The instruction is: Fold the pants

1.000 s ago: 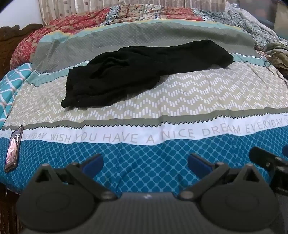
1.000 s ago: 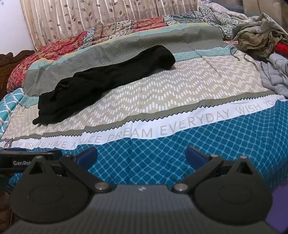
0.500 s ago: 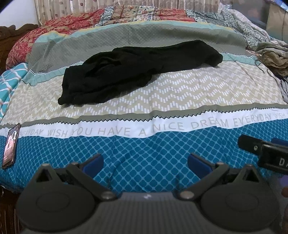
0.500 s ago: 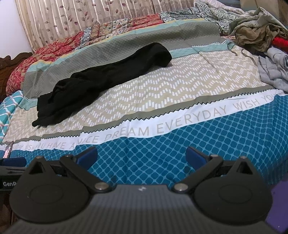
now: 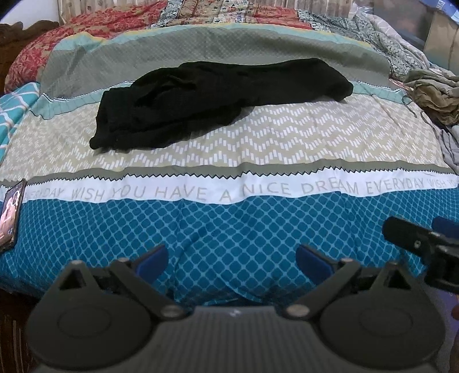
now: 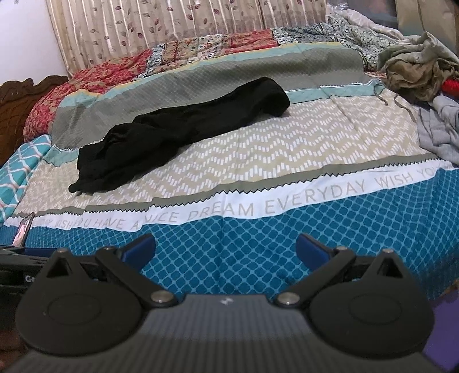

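Note:
Black pants (image 5: 212,100) lie crumpled lengthwise across the middle of the bed, on the grey and beige bands of the patterned bedspread (image 5: 258,229). They also show in the right wrist view (image 6: 183,129). My left gripper (image 5: 232,262) is open and empty, low at the bed's front edge over the blue band, well short of the pants. My right gripper (image 6: 225,249) is open and empty, also at the front edge; part of it shows at the right of the left wrist view (image 5: 424,244).
A phone (image 5: 10,215) lies at the bed's front left edge. A heap of olive and grey clothes (image 6: 421,71) sits at the right side. A curtain (image 6: 172,25) hangs behind the bed, and a wooden headboard (image 6: 20,94) stands at the left.
Both grippers have shifted slightly toward the bed and the view has tilted a little. The pants have not moved. Both grippers stay open.

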`<state>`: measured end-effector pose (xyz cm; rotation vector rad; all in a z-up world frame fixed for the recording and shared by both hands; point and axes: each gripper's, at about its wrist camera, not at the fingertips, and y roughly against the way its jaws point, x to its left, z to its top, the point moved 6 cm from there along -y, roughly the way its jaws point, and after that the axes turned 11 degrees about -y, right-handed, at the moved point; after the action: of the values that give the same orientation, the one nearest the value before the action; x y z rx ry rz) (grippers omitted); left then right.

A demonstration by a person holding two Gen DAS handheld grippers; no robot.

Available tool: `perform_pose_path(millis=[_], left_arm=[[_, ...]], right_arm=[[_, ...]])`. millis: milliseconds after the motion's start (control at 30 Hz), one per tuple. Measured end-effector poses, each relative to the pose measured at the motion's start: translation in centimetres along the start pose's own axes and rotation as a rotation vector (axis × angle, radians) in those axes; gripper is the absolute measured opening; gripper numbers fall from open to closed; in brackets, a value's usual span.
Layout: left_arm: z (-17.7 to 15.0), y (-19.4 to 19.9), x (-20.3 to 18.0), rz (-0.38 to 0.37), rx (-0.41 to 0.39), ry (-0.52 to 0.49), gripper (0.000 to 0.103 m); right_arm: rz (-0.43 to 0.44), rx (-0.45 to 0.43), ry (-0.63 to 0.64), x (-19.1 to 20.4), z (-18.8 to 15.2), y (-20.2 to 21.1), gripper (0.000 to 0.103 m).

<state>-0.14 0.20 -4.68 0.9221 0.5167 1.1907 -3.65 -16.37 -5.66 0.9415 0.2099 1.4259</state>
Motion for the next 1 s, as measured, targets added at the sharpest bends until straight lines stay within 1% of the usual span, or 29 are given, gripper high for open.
perform_pose_path(millis=[100,833,1000], left_arm=[[0.0,0.1,0.0,0.003,-0.008,0.000,0.099],[0.0,-0.9,0.3,0.042,0.013,-0.002,0.101],[0.3,-1.0,0.7,0.058,-0.002,-0.002,0.103]], right_arm=[[-0.002,0.008,-0.007,-0.1,-0.1,-0.3,0.103],[-0.006,0.046,-0.047,-0.9,-0.9,-1.2,0.103],[-0.010,0.060,-0.063,-1.2,-1.0,-1.6,0.103]])
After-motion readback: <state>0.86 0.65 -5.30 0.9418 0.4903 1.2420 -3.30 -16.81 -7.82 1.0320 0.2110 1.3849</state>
